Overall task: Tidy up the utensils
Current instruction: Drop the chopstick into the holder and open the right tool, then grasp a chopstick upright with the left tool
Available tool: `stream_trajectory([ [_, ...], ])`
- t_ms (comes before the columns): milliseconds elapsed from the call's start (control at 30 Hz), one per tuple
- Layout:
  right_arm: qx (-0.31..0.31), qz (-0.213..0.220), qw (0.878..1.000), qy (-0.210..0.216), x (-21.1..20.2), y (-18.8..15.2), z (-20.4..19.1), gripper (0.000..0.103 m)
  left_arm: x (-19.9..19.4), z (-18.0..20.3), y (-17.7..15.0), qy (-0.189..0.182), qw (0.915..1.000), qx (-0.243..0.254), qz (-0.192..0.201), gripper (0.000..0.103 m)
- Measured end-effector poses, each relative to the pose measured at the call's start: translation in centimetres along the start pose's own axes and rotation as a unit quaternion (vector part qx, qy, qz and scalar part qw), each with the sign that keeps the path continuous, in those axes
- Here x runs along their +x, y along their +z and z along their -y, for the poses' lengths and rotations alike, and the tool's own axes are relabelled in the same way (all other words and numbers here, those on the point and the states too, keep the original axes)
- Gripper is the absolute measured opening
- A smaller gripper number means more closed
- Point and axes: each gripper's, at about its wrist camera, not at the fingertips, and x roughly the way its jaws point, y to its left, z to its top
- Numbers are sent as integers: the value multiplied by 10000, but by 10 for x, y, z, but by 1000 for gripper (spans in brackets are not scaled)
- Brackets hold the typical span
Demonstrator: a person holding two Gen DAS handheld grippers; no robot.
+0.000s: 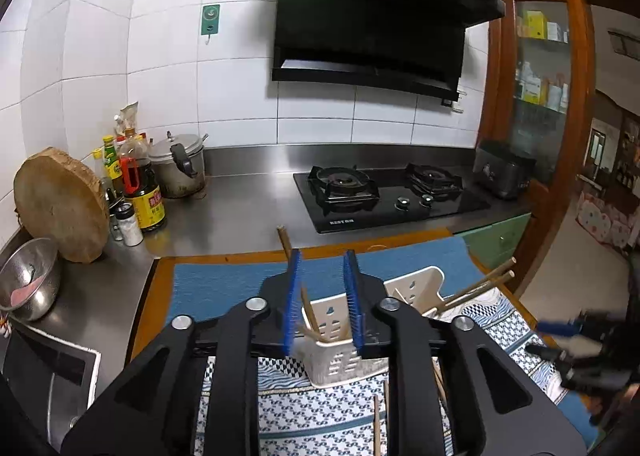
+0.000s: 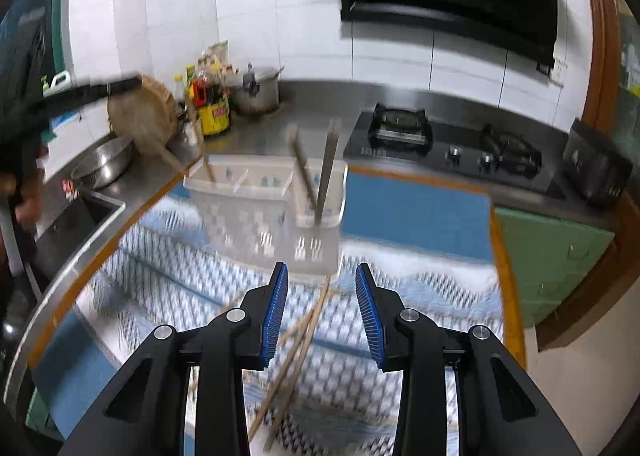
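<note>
Black gripper [image 2: 322, 312] linkages, blue ribbed pads [image 2: 274, 312], silver screws [image 2: 235, 314].

Holder [image 1: 344, 352]: white. Chopsticks [image 2: 292, 360]: tan wood. Cloth [image 2: 192, 276]: blue-white geometric print. Mat [image 2: 416, 211]: plain blue. Tongs [image 2: 322, 312]: black, blue pads. Counter [image 1: 240, 207]: grey steel. Hob [image 1: 384, 195]: black.

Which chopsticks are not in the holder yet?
The loose chopsticks lying flat on the patterned cloth, just below the right gripper; the others stand upright or lean inside the white holder.

chopsticks [image 2: 326, 171] in caddy [image 2: 264, 211] (right compartment), stove [image 2: 452, 147] behind
</note>
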Motion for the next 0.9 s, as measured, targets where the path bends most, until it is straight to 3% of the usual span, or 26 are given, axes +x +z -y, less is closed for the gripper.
stream_trajectory([
  [133, 37, -250, 9996, 82, 9, -37, -10, 35, -21, 2, -9, 36, 9999, 85, 73, 30],
  [167, 67, -303, 9995, 106, 11, -44, -12, 34, -27, 2, -13, 25, 9999, 67, 92, 37],
  [300, 192, -572, 9979, 230, 20, -77, -22, 25, -46, 3, -31, 20, 9999, 81, 103, 43],
  [667, 424, -910, 9946, 276, 43, -119, -38, 12, -72, -10, -127, -36, 9987, -189, -473, 49],
  [900, 501, -1087, 9927, 172, 57, -130, -39, 10, -74, -9, -184, -139, 9957, -172, -896, 49],
])
